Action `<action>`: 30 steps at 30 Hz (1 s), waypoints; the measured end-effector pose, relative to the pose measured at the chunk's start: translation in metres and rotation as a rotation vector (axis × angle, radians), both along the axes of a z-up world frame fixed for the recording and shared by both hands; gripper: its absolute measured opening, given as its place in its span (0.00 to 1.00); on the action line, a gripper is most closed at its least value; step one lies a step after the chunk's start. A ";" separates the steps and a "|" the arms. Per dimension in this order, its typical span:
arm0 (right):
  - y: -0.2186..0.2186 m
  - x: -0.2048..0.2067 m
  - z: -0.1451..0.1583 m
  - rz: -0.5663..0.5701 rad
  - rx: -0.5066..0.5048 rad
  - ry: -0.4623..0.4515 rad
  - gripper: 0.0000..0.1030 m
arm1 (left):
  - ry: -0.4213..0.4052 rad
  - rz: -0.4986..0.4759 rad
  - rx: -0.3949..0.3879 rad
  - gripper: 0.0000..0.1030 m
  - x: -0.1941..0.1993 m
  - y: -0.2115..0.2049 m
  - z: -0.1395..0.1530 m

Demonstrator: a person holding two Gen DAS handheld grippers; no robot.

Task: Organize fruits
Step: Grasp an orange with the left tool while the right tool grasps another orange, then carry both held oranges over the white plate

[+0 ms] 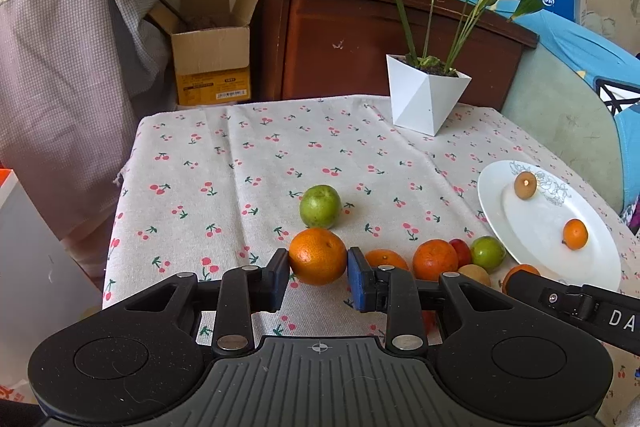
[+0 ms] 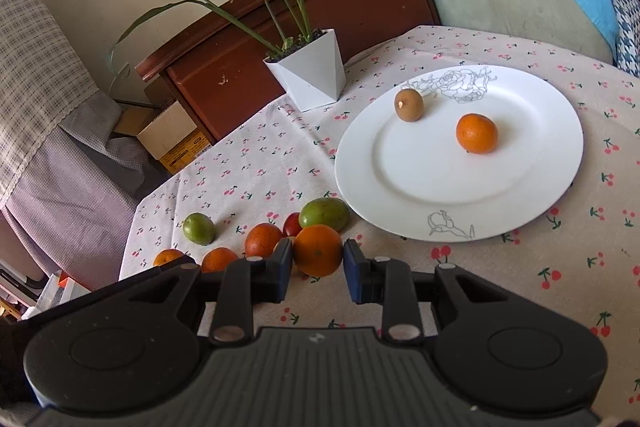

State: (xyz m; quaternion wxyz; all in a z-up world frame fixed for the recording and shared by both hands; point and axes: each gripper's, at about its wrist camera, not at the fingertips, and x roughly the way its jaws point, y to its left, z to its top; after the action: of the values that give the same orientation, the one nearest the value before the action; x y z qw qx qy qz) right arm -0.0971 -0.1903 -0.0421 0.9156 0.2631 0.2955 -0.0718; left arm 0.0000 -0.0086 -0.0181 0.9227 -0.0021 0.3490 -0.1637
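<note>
Between each gripper's pads sits a clamped orange: left gripper, right gripper, white plate ahead-right, nearer the right.

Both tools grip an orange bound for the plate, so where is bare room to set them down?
The plate's near half is bare, in front of the brown fruit and small orange. The cloth between the plant pot and lone green fruit is free too. It is crowded in the fruit row along the plate's left rim.
</note>
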 end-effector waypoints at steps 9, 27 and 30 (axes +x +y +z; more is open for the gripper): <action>0.002 -0.010 0.005 0.010 -0.008 0.007 0.27 | -0.013 -0.038 -0.019 0.28 -0.023 -0.001 0.011; -0.031 -0.042 0.025 -0.132 -0.011 -0.043 0.27 | -0.026 -0.138 -0.056 0.28 -0.048 -0.028 0.023; -0.042 -0.045 0.023 -0.175 0.006 -0.044 0.27 | -0.026 -0.158 -0.061 0.28 -0.050 -0.036 0.023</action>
State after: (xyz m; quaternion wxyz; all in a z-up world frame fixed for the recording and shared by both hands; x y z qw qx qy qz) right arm -0.1422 -0.2322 -0.0188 0.9112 0.2923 0.2516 -0.1448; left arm -0.0498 -0.0450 0.0054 0.9109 -0.0008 0.3311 -0.2465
